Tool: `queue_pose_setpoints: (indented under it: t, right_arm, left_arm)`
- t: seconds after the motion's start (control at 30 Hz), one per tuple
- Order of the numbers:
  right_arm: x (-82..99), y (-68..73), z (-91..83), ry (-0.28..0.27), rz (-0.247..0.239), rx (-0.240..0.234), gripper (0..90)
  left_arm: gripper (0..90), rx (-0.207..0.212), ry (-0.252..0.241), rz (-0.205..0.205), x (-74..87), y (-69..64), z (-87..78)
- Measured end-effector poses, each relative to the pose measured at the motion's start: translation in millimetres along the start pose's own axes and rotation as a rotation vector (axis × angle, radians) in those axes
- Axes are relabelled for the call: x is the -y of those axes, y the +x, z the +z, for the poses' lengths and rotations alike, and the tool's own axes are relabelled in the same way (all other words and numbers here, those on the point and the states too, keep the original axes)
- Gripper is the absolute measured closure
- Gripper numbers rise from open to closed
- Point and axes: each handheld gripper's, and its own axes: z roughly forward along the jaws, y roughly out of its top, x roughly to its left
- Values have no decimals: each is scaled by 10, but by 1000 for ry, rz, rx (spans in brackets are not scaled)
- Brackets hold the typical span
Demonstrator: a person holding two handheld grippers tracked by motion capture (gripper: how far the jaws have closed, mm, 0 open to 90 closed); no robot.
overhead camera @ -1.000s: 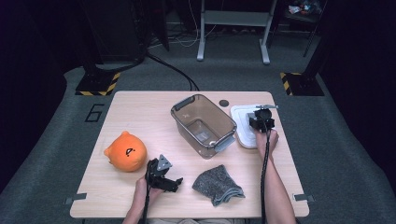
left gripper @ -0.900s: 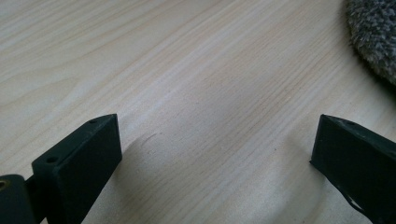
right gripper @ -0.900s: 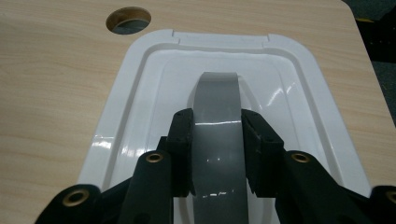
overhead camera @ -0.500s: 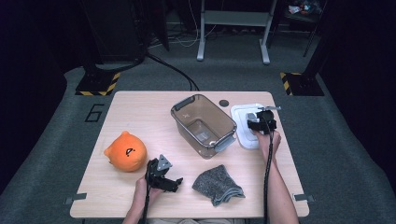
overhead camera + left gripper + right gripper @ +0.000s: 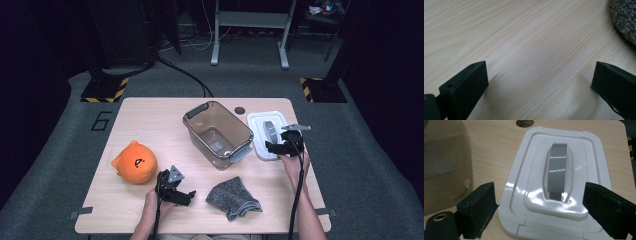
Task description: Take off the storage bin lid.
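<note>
White lid with grey handle lies flat on tabletop, right of clear bin. Right gripper at lid's near edge, jaws just opened wide, nothing pinched, lid below them. Left gripper rests open on tabletop, between orange plush and grey cloth.

The table was brightly and evenly lit from above while the room around it fell into near darkness, and the high view was slightly soft. In the right gripper view, glare streaked the glossy white lid and the near jaws were blurred. The left gripper view showed soft shadows under the jaws on the wood.
</note>
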Motion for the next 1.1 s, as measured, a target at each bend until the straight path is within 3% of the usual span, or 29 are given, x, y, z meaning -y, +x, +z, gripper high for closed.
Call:
queue_pose_setpoints:
  t: [0.23,0.3,0.53,0.87,1.1]
  right_arm:
    - [389,88,-147,18,-22,-16,49]
    - [478,90,-172,19,-24,-10,40]
    - [737,138,-237,35,-24,2,6]
    - [1005,187,-199,57,-40,7,0]
    - [1027,214,-187,71,-47,12,0]
  left_arm:
    - [0,0,0,-11,13,-12,-19]
    - [0,28,6,1,16,-27,-38]
    - [0,21,-40,10,-94,-84,-227]
    - [0,0,-119,-35,-205,49,-611]
    - [0,-59,-161,-64,-249,184,-858]
